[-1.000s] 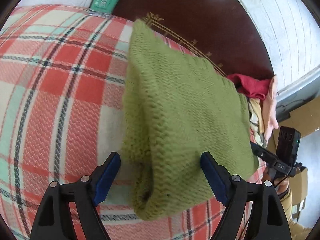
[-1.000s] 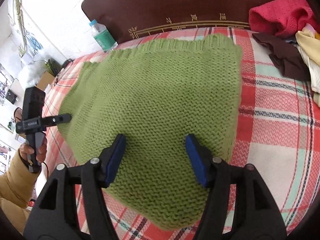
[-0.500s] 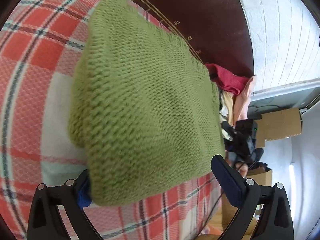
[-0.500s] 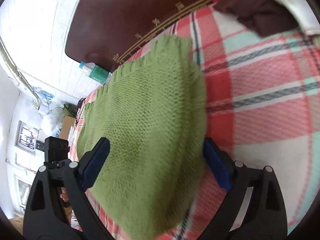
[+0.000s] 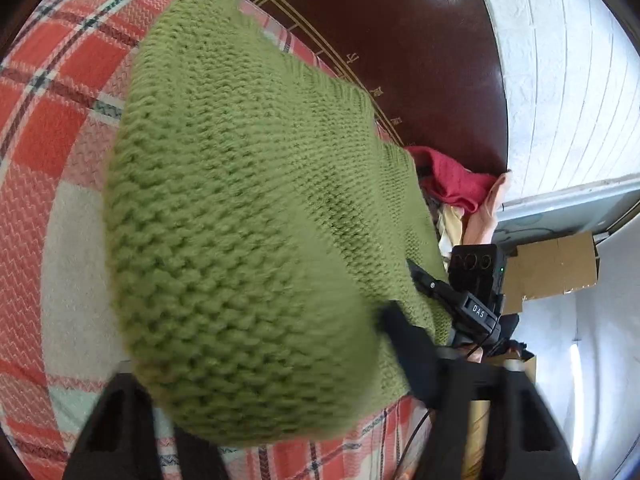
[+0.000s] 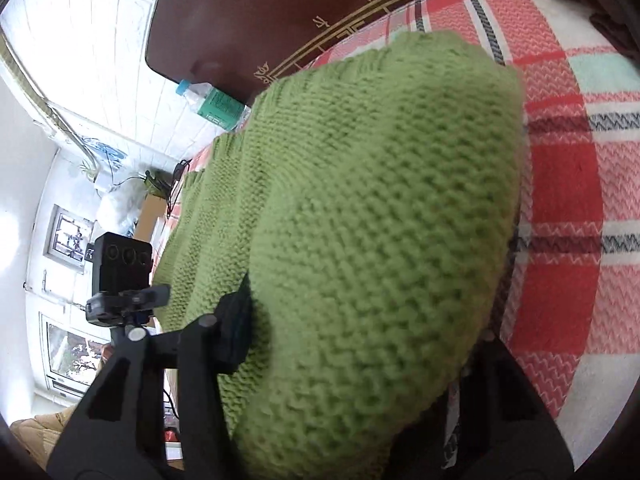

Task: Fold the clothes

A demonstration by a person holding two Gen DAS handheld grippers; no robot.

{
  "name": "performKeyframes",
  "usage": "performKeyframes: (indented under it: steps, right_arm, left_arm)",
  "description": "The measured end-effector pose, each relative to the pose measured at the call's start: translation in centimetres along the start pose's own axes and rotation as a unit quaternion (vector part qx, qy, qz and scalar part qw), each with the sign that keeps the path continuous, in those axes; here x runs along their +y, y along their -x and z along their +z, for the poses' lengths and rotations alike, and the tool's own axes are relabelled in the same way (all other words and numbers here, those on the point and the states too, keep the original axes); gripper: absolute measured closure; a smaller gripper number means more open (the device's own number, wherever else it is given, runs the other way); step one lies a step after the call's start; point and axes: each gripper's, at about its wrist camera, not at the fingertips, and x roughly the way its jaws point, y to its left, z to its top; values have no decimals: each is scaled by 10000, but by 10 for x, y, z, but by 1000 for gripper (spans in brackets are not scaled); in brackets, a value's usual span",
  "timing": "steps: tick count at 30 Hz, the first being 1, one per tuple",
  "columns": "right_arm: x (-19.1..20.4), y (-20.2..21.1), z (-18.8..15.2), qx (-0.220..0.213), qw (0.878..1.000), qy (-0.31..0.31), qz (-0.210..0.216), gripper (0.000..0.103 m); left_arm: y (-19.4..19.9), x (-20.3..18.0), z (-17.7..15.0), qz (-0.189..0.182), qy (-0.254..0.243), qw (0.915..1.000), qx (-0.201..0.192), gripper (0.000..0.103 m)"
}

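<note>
Filling most of both wrist views, a green knitted garment (image 5: 248, 216) lies folded on a red, white and mint plaid bedcover (image 5: 52, 128), with its near folded edge bulging up toward each camera. In the left wrist view the left gripper (image 5: 256, 364) has its fingers spread to either side of that near edge; the knit covers the left finger almost wholly, and only the right finger (image 5: 404, 344) shows, dark and blurred, against the cloth. Whether the pads press the knit or merely flank it, I cannot tell. In the right wrist view the right gripper (image 6: 360, 344) sits likewise: its left finger (image 6: 234, 332) lies against the side of the garment, while the other one is hidden under the fold, so its grip cannot be read either. Each view shows the opposite gripper beside the garment's far side, camera block upright. The garment's ribbed hem runs along the far edge, near a dark brown headboard (image 6: 260, 12) with gold trim. A water bottle with a green label (image 6: 212, 104) lies at the headboard's corner, just beyond the knit. A red garment (image 5: 452, 180) sits heaped with pale clothes at the bed's far right, apart from the green piece. A cardboard box (image 5: 556, 268) stands beyond the bed.
</note>
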Motion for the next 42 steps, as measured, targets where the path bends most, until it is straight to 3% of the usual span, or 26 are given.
performKeyframes:
  steps: [7, 15, 24, 32, 37, 42]
  right_arm:
    - [35, 21, -5, -336, 9976, 23, 599, 63]
    - [122, 24, -13, -546, 9877, 445, 1398, 63]
    - [224, -66, -29, 1, 9781, 568, 2001, 63]
    - [315, -154, -47, 376, 9671, 728, 2406, 63]
    - [346, -205, -56, 415, 9597, 605, 2714, 64]
    - [348, -258, -83, 657, 9649, 639, 2461, 63]
  left_arm:
    - [22, -9, 6, -185, 5, 9996, -232, 60]
    - [129, -44, 13, -346, -460, 9935, -982, 67]
    - [261, -13, -17, 120, -366, 9834, -1775, 67]
    - [382, 37, -31, 668, -124, 9624, -2629, 67]
    - [444, 66, -38, 964, -29, 9462, -3090, 67]
    - [472, 112, -64, 1175, 92, 9341, -3371, 67]
